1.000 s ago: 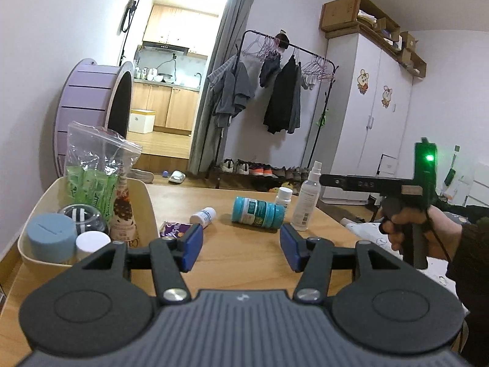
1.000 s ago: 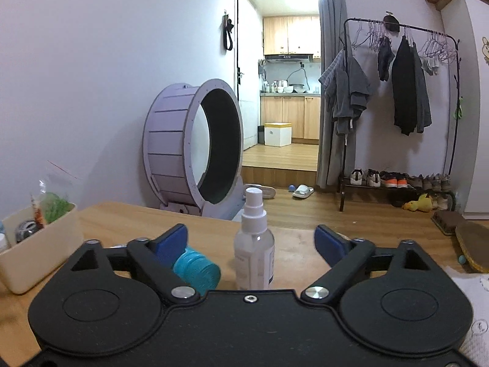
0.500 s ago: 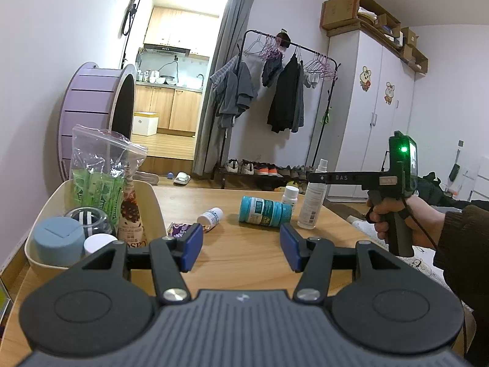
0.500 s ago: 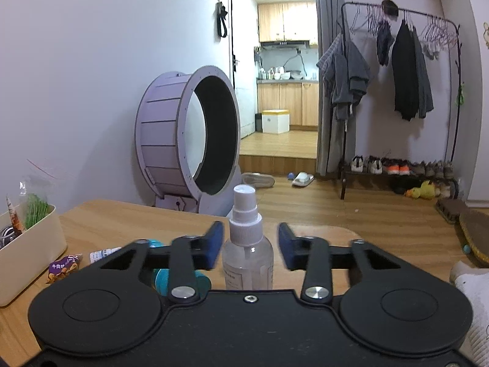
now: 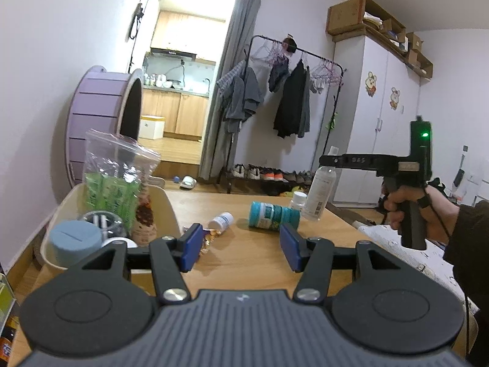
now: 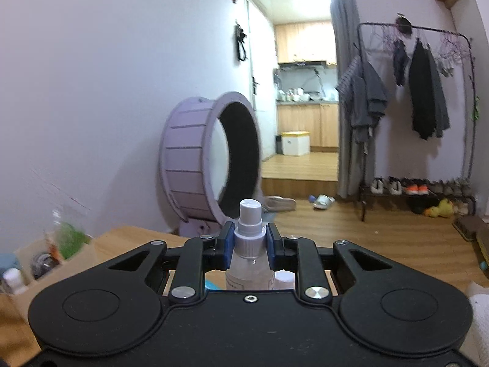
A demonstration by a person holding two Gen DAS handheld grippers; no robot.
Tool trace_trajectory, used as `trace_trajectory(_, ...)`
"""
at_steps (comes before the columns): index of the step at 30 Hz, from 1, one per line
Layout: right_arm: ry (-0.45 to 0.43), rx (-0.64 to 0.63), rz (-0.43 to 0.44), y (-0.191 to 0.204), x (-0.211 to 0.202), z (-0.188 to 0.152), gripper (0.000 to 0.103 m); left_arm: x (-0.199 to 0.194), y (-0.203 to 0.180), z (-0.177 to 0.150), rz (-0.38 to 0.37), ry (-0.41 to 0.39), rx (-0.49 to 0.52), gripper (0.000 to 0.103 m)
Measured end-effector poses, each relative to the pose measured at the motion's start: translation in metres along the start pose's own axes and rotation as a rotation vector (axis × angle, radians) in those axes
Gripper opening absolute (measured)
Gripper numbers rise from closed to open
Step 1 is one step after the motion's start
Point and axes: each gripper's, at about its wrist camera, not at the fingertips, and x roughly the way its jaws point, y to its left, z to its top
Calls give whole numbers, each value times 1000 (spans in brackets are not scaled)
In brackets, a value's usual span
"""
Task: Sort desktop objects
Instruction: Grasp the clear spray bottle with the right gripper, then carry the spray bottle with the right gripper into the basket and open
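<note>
Right wrist view shows the right gripper [image 6: 248, 246] closed on the clear plastic spray bottle [image 6: 250, 257] at its neck, at the table's far right. Left gripper [image 5: 240, 246] waits wide open, empty. Next, I think: carry it left to the cream plastic bin [image 5: 171, 214].

Both views are evenly lit and soft, with no hard shadows on the wooden table [image 5: 244, 253]. The strongest light spills from the kitchen doorway [image 5: 189, 70], whose upper part blows out to near white. Fisheye distortion bends the walls and the wardrobe [image 5: 382, 128] well to the right of that doorway, and dark vignetting rounds the corners. In the right wrist view motion blur smears the purple wheel [image 6: 211, 165] left of the doorway and the beige bin [image 6: 55, 260] further left.
</note>
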Motion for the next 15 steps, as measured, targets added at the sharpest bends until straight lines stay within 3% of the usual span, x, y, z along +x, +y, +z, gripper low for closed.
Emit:
trace_trajectory(7,-47,-31,168,59,-6,27,22,-17,15,7,33,-45,-37,55)
trace_trajectory(15,-17,-65,323,122,28,41,22,-34,29,13,62,-77,-71,55)
